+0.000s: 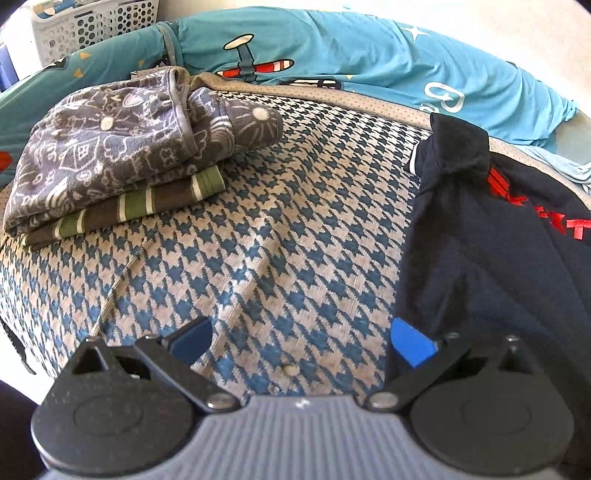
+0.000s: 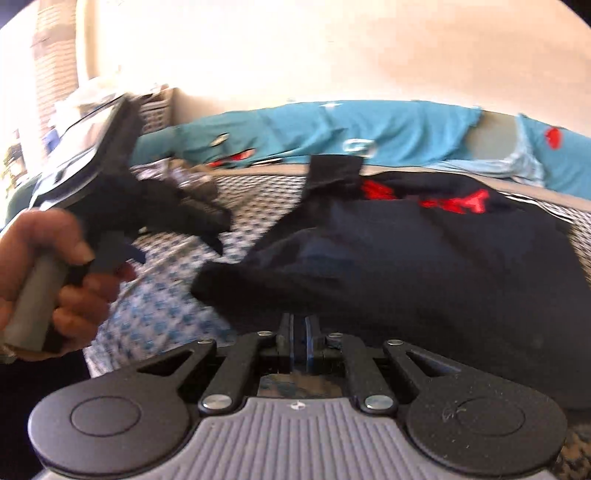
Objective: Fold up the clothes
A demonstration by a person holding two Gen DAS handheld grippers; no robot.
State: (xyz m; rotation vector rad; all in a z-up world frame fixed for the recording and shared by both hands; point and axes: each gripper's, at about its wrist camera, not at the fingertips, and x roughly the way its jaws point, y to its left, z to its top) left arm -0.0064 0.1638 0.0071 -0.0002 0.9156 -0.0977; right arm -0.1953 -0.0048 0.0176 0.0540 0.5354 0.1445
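Left wrist view shows the left gripper [image 1: 301,341] low in the frame, its jaws wide apart with nothing between them, over a blue and white houndstooth blanket [image 1: 258,236] on the bed. The dark navy garment with red lettering [image 1: 498,251] lies at the right of the frame, and one twisted corner of it stands up near the upper right. Its edge is just beside the bright blue pad [image 1: 410,341] of the gripper; whether they touch cannot be told. At the upper left of the frame rests a folded stack: a grey fleece piece with white doodle print [image 1: 122,155] on top of a brown and green striped piece [image 1: 147,203]. Behind them lies a turquoise sheet with airplane print [image 1: 332,48], and a white perforated plastic laundry basket [image 1: 85,26] stands in the upper left corner.

Right wrist view is blurred. The right gripper [image 2: 300,339] sits at lower centre, its jaws together and clamped on a fold of the navy garment, which spreads across the middle and right of the frame. At the left of the frame a person's hand [image 2: 55,266] holds the grey handle of the left gripper.
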